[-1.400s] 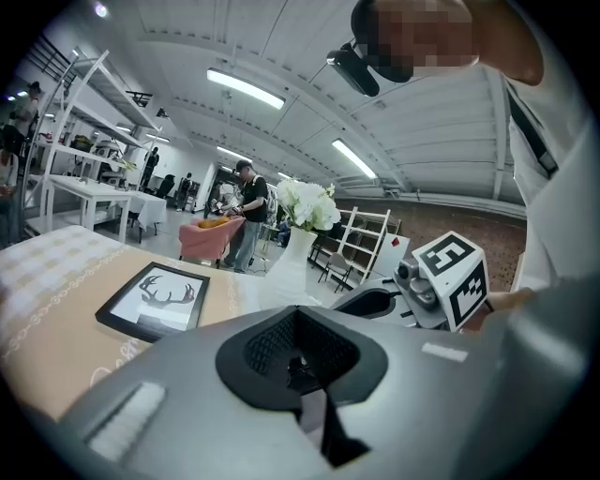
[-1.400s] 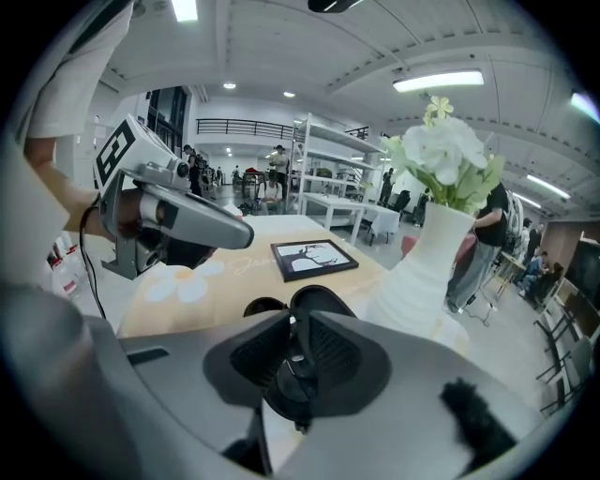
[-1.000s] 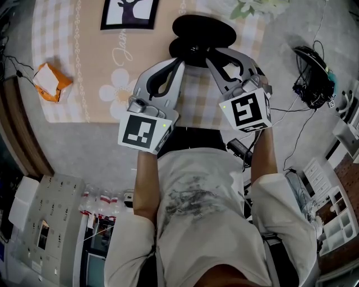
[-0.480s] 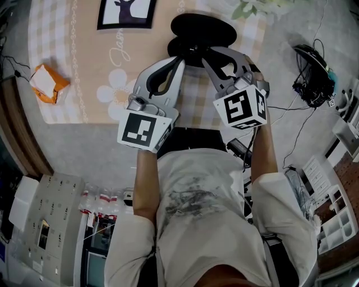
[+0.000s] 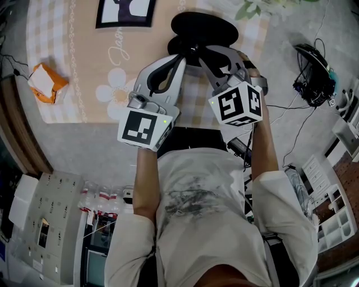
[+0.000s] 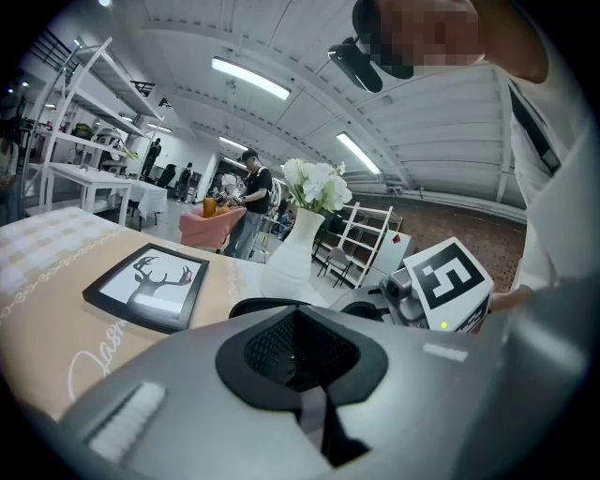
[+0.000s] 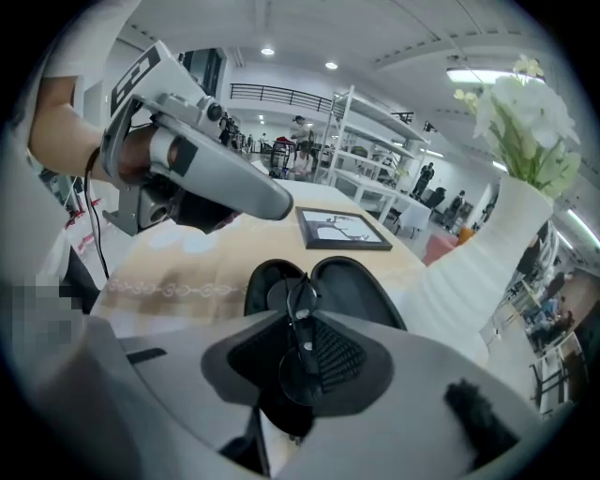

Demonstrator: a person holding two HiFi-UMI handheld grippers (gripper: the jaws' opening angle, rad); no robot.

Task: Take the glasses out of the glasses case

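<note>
The right gripper [image 7: 298,317] has its grey, smooth-shelled jaws pressed together on the glasses [image 7: 304,339], a folded thin-wire pair with round clear lenses. They are pinched edge-on between the black ribbed pads, one lens poking out past the tips and the other lying back between the pads. The glasses sit at the near rim of the glasses case [image 7: 354,285], a matt black oval clamshell lying open on the table with both shallow halves facing up. Whether the frame touches the case cannot be told. In the head view the case lies at 12 o'clock from both grippers, right at their tips. The left gripper [image 6: 296,311] has its jaws pressed together too, its mesh-textured pads meeting at the tip with nothing between them, and it points at the case from about 7 o'clock. A checked tablecloth [image 5: 84,67] in beige and pale squares, printed with white daisies and script, covers the table. At 11 o'clock from the case lies a flat framed picture [image 5: 124,12] with a black frame and a dark deer silhouette on white. A crumpled orange packet [image 5: 46,83] lies at 9 o'clock on the cloth's edge, well apart. At 2 o'clock from the case stands a smooth white vase [image 7: 478,272], holding soft white flowers [image 7: 525,112].
</note>
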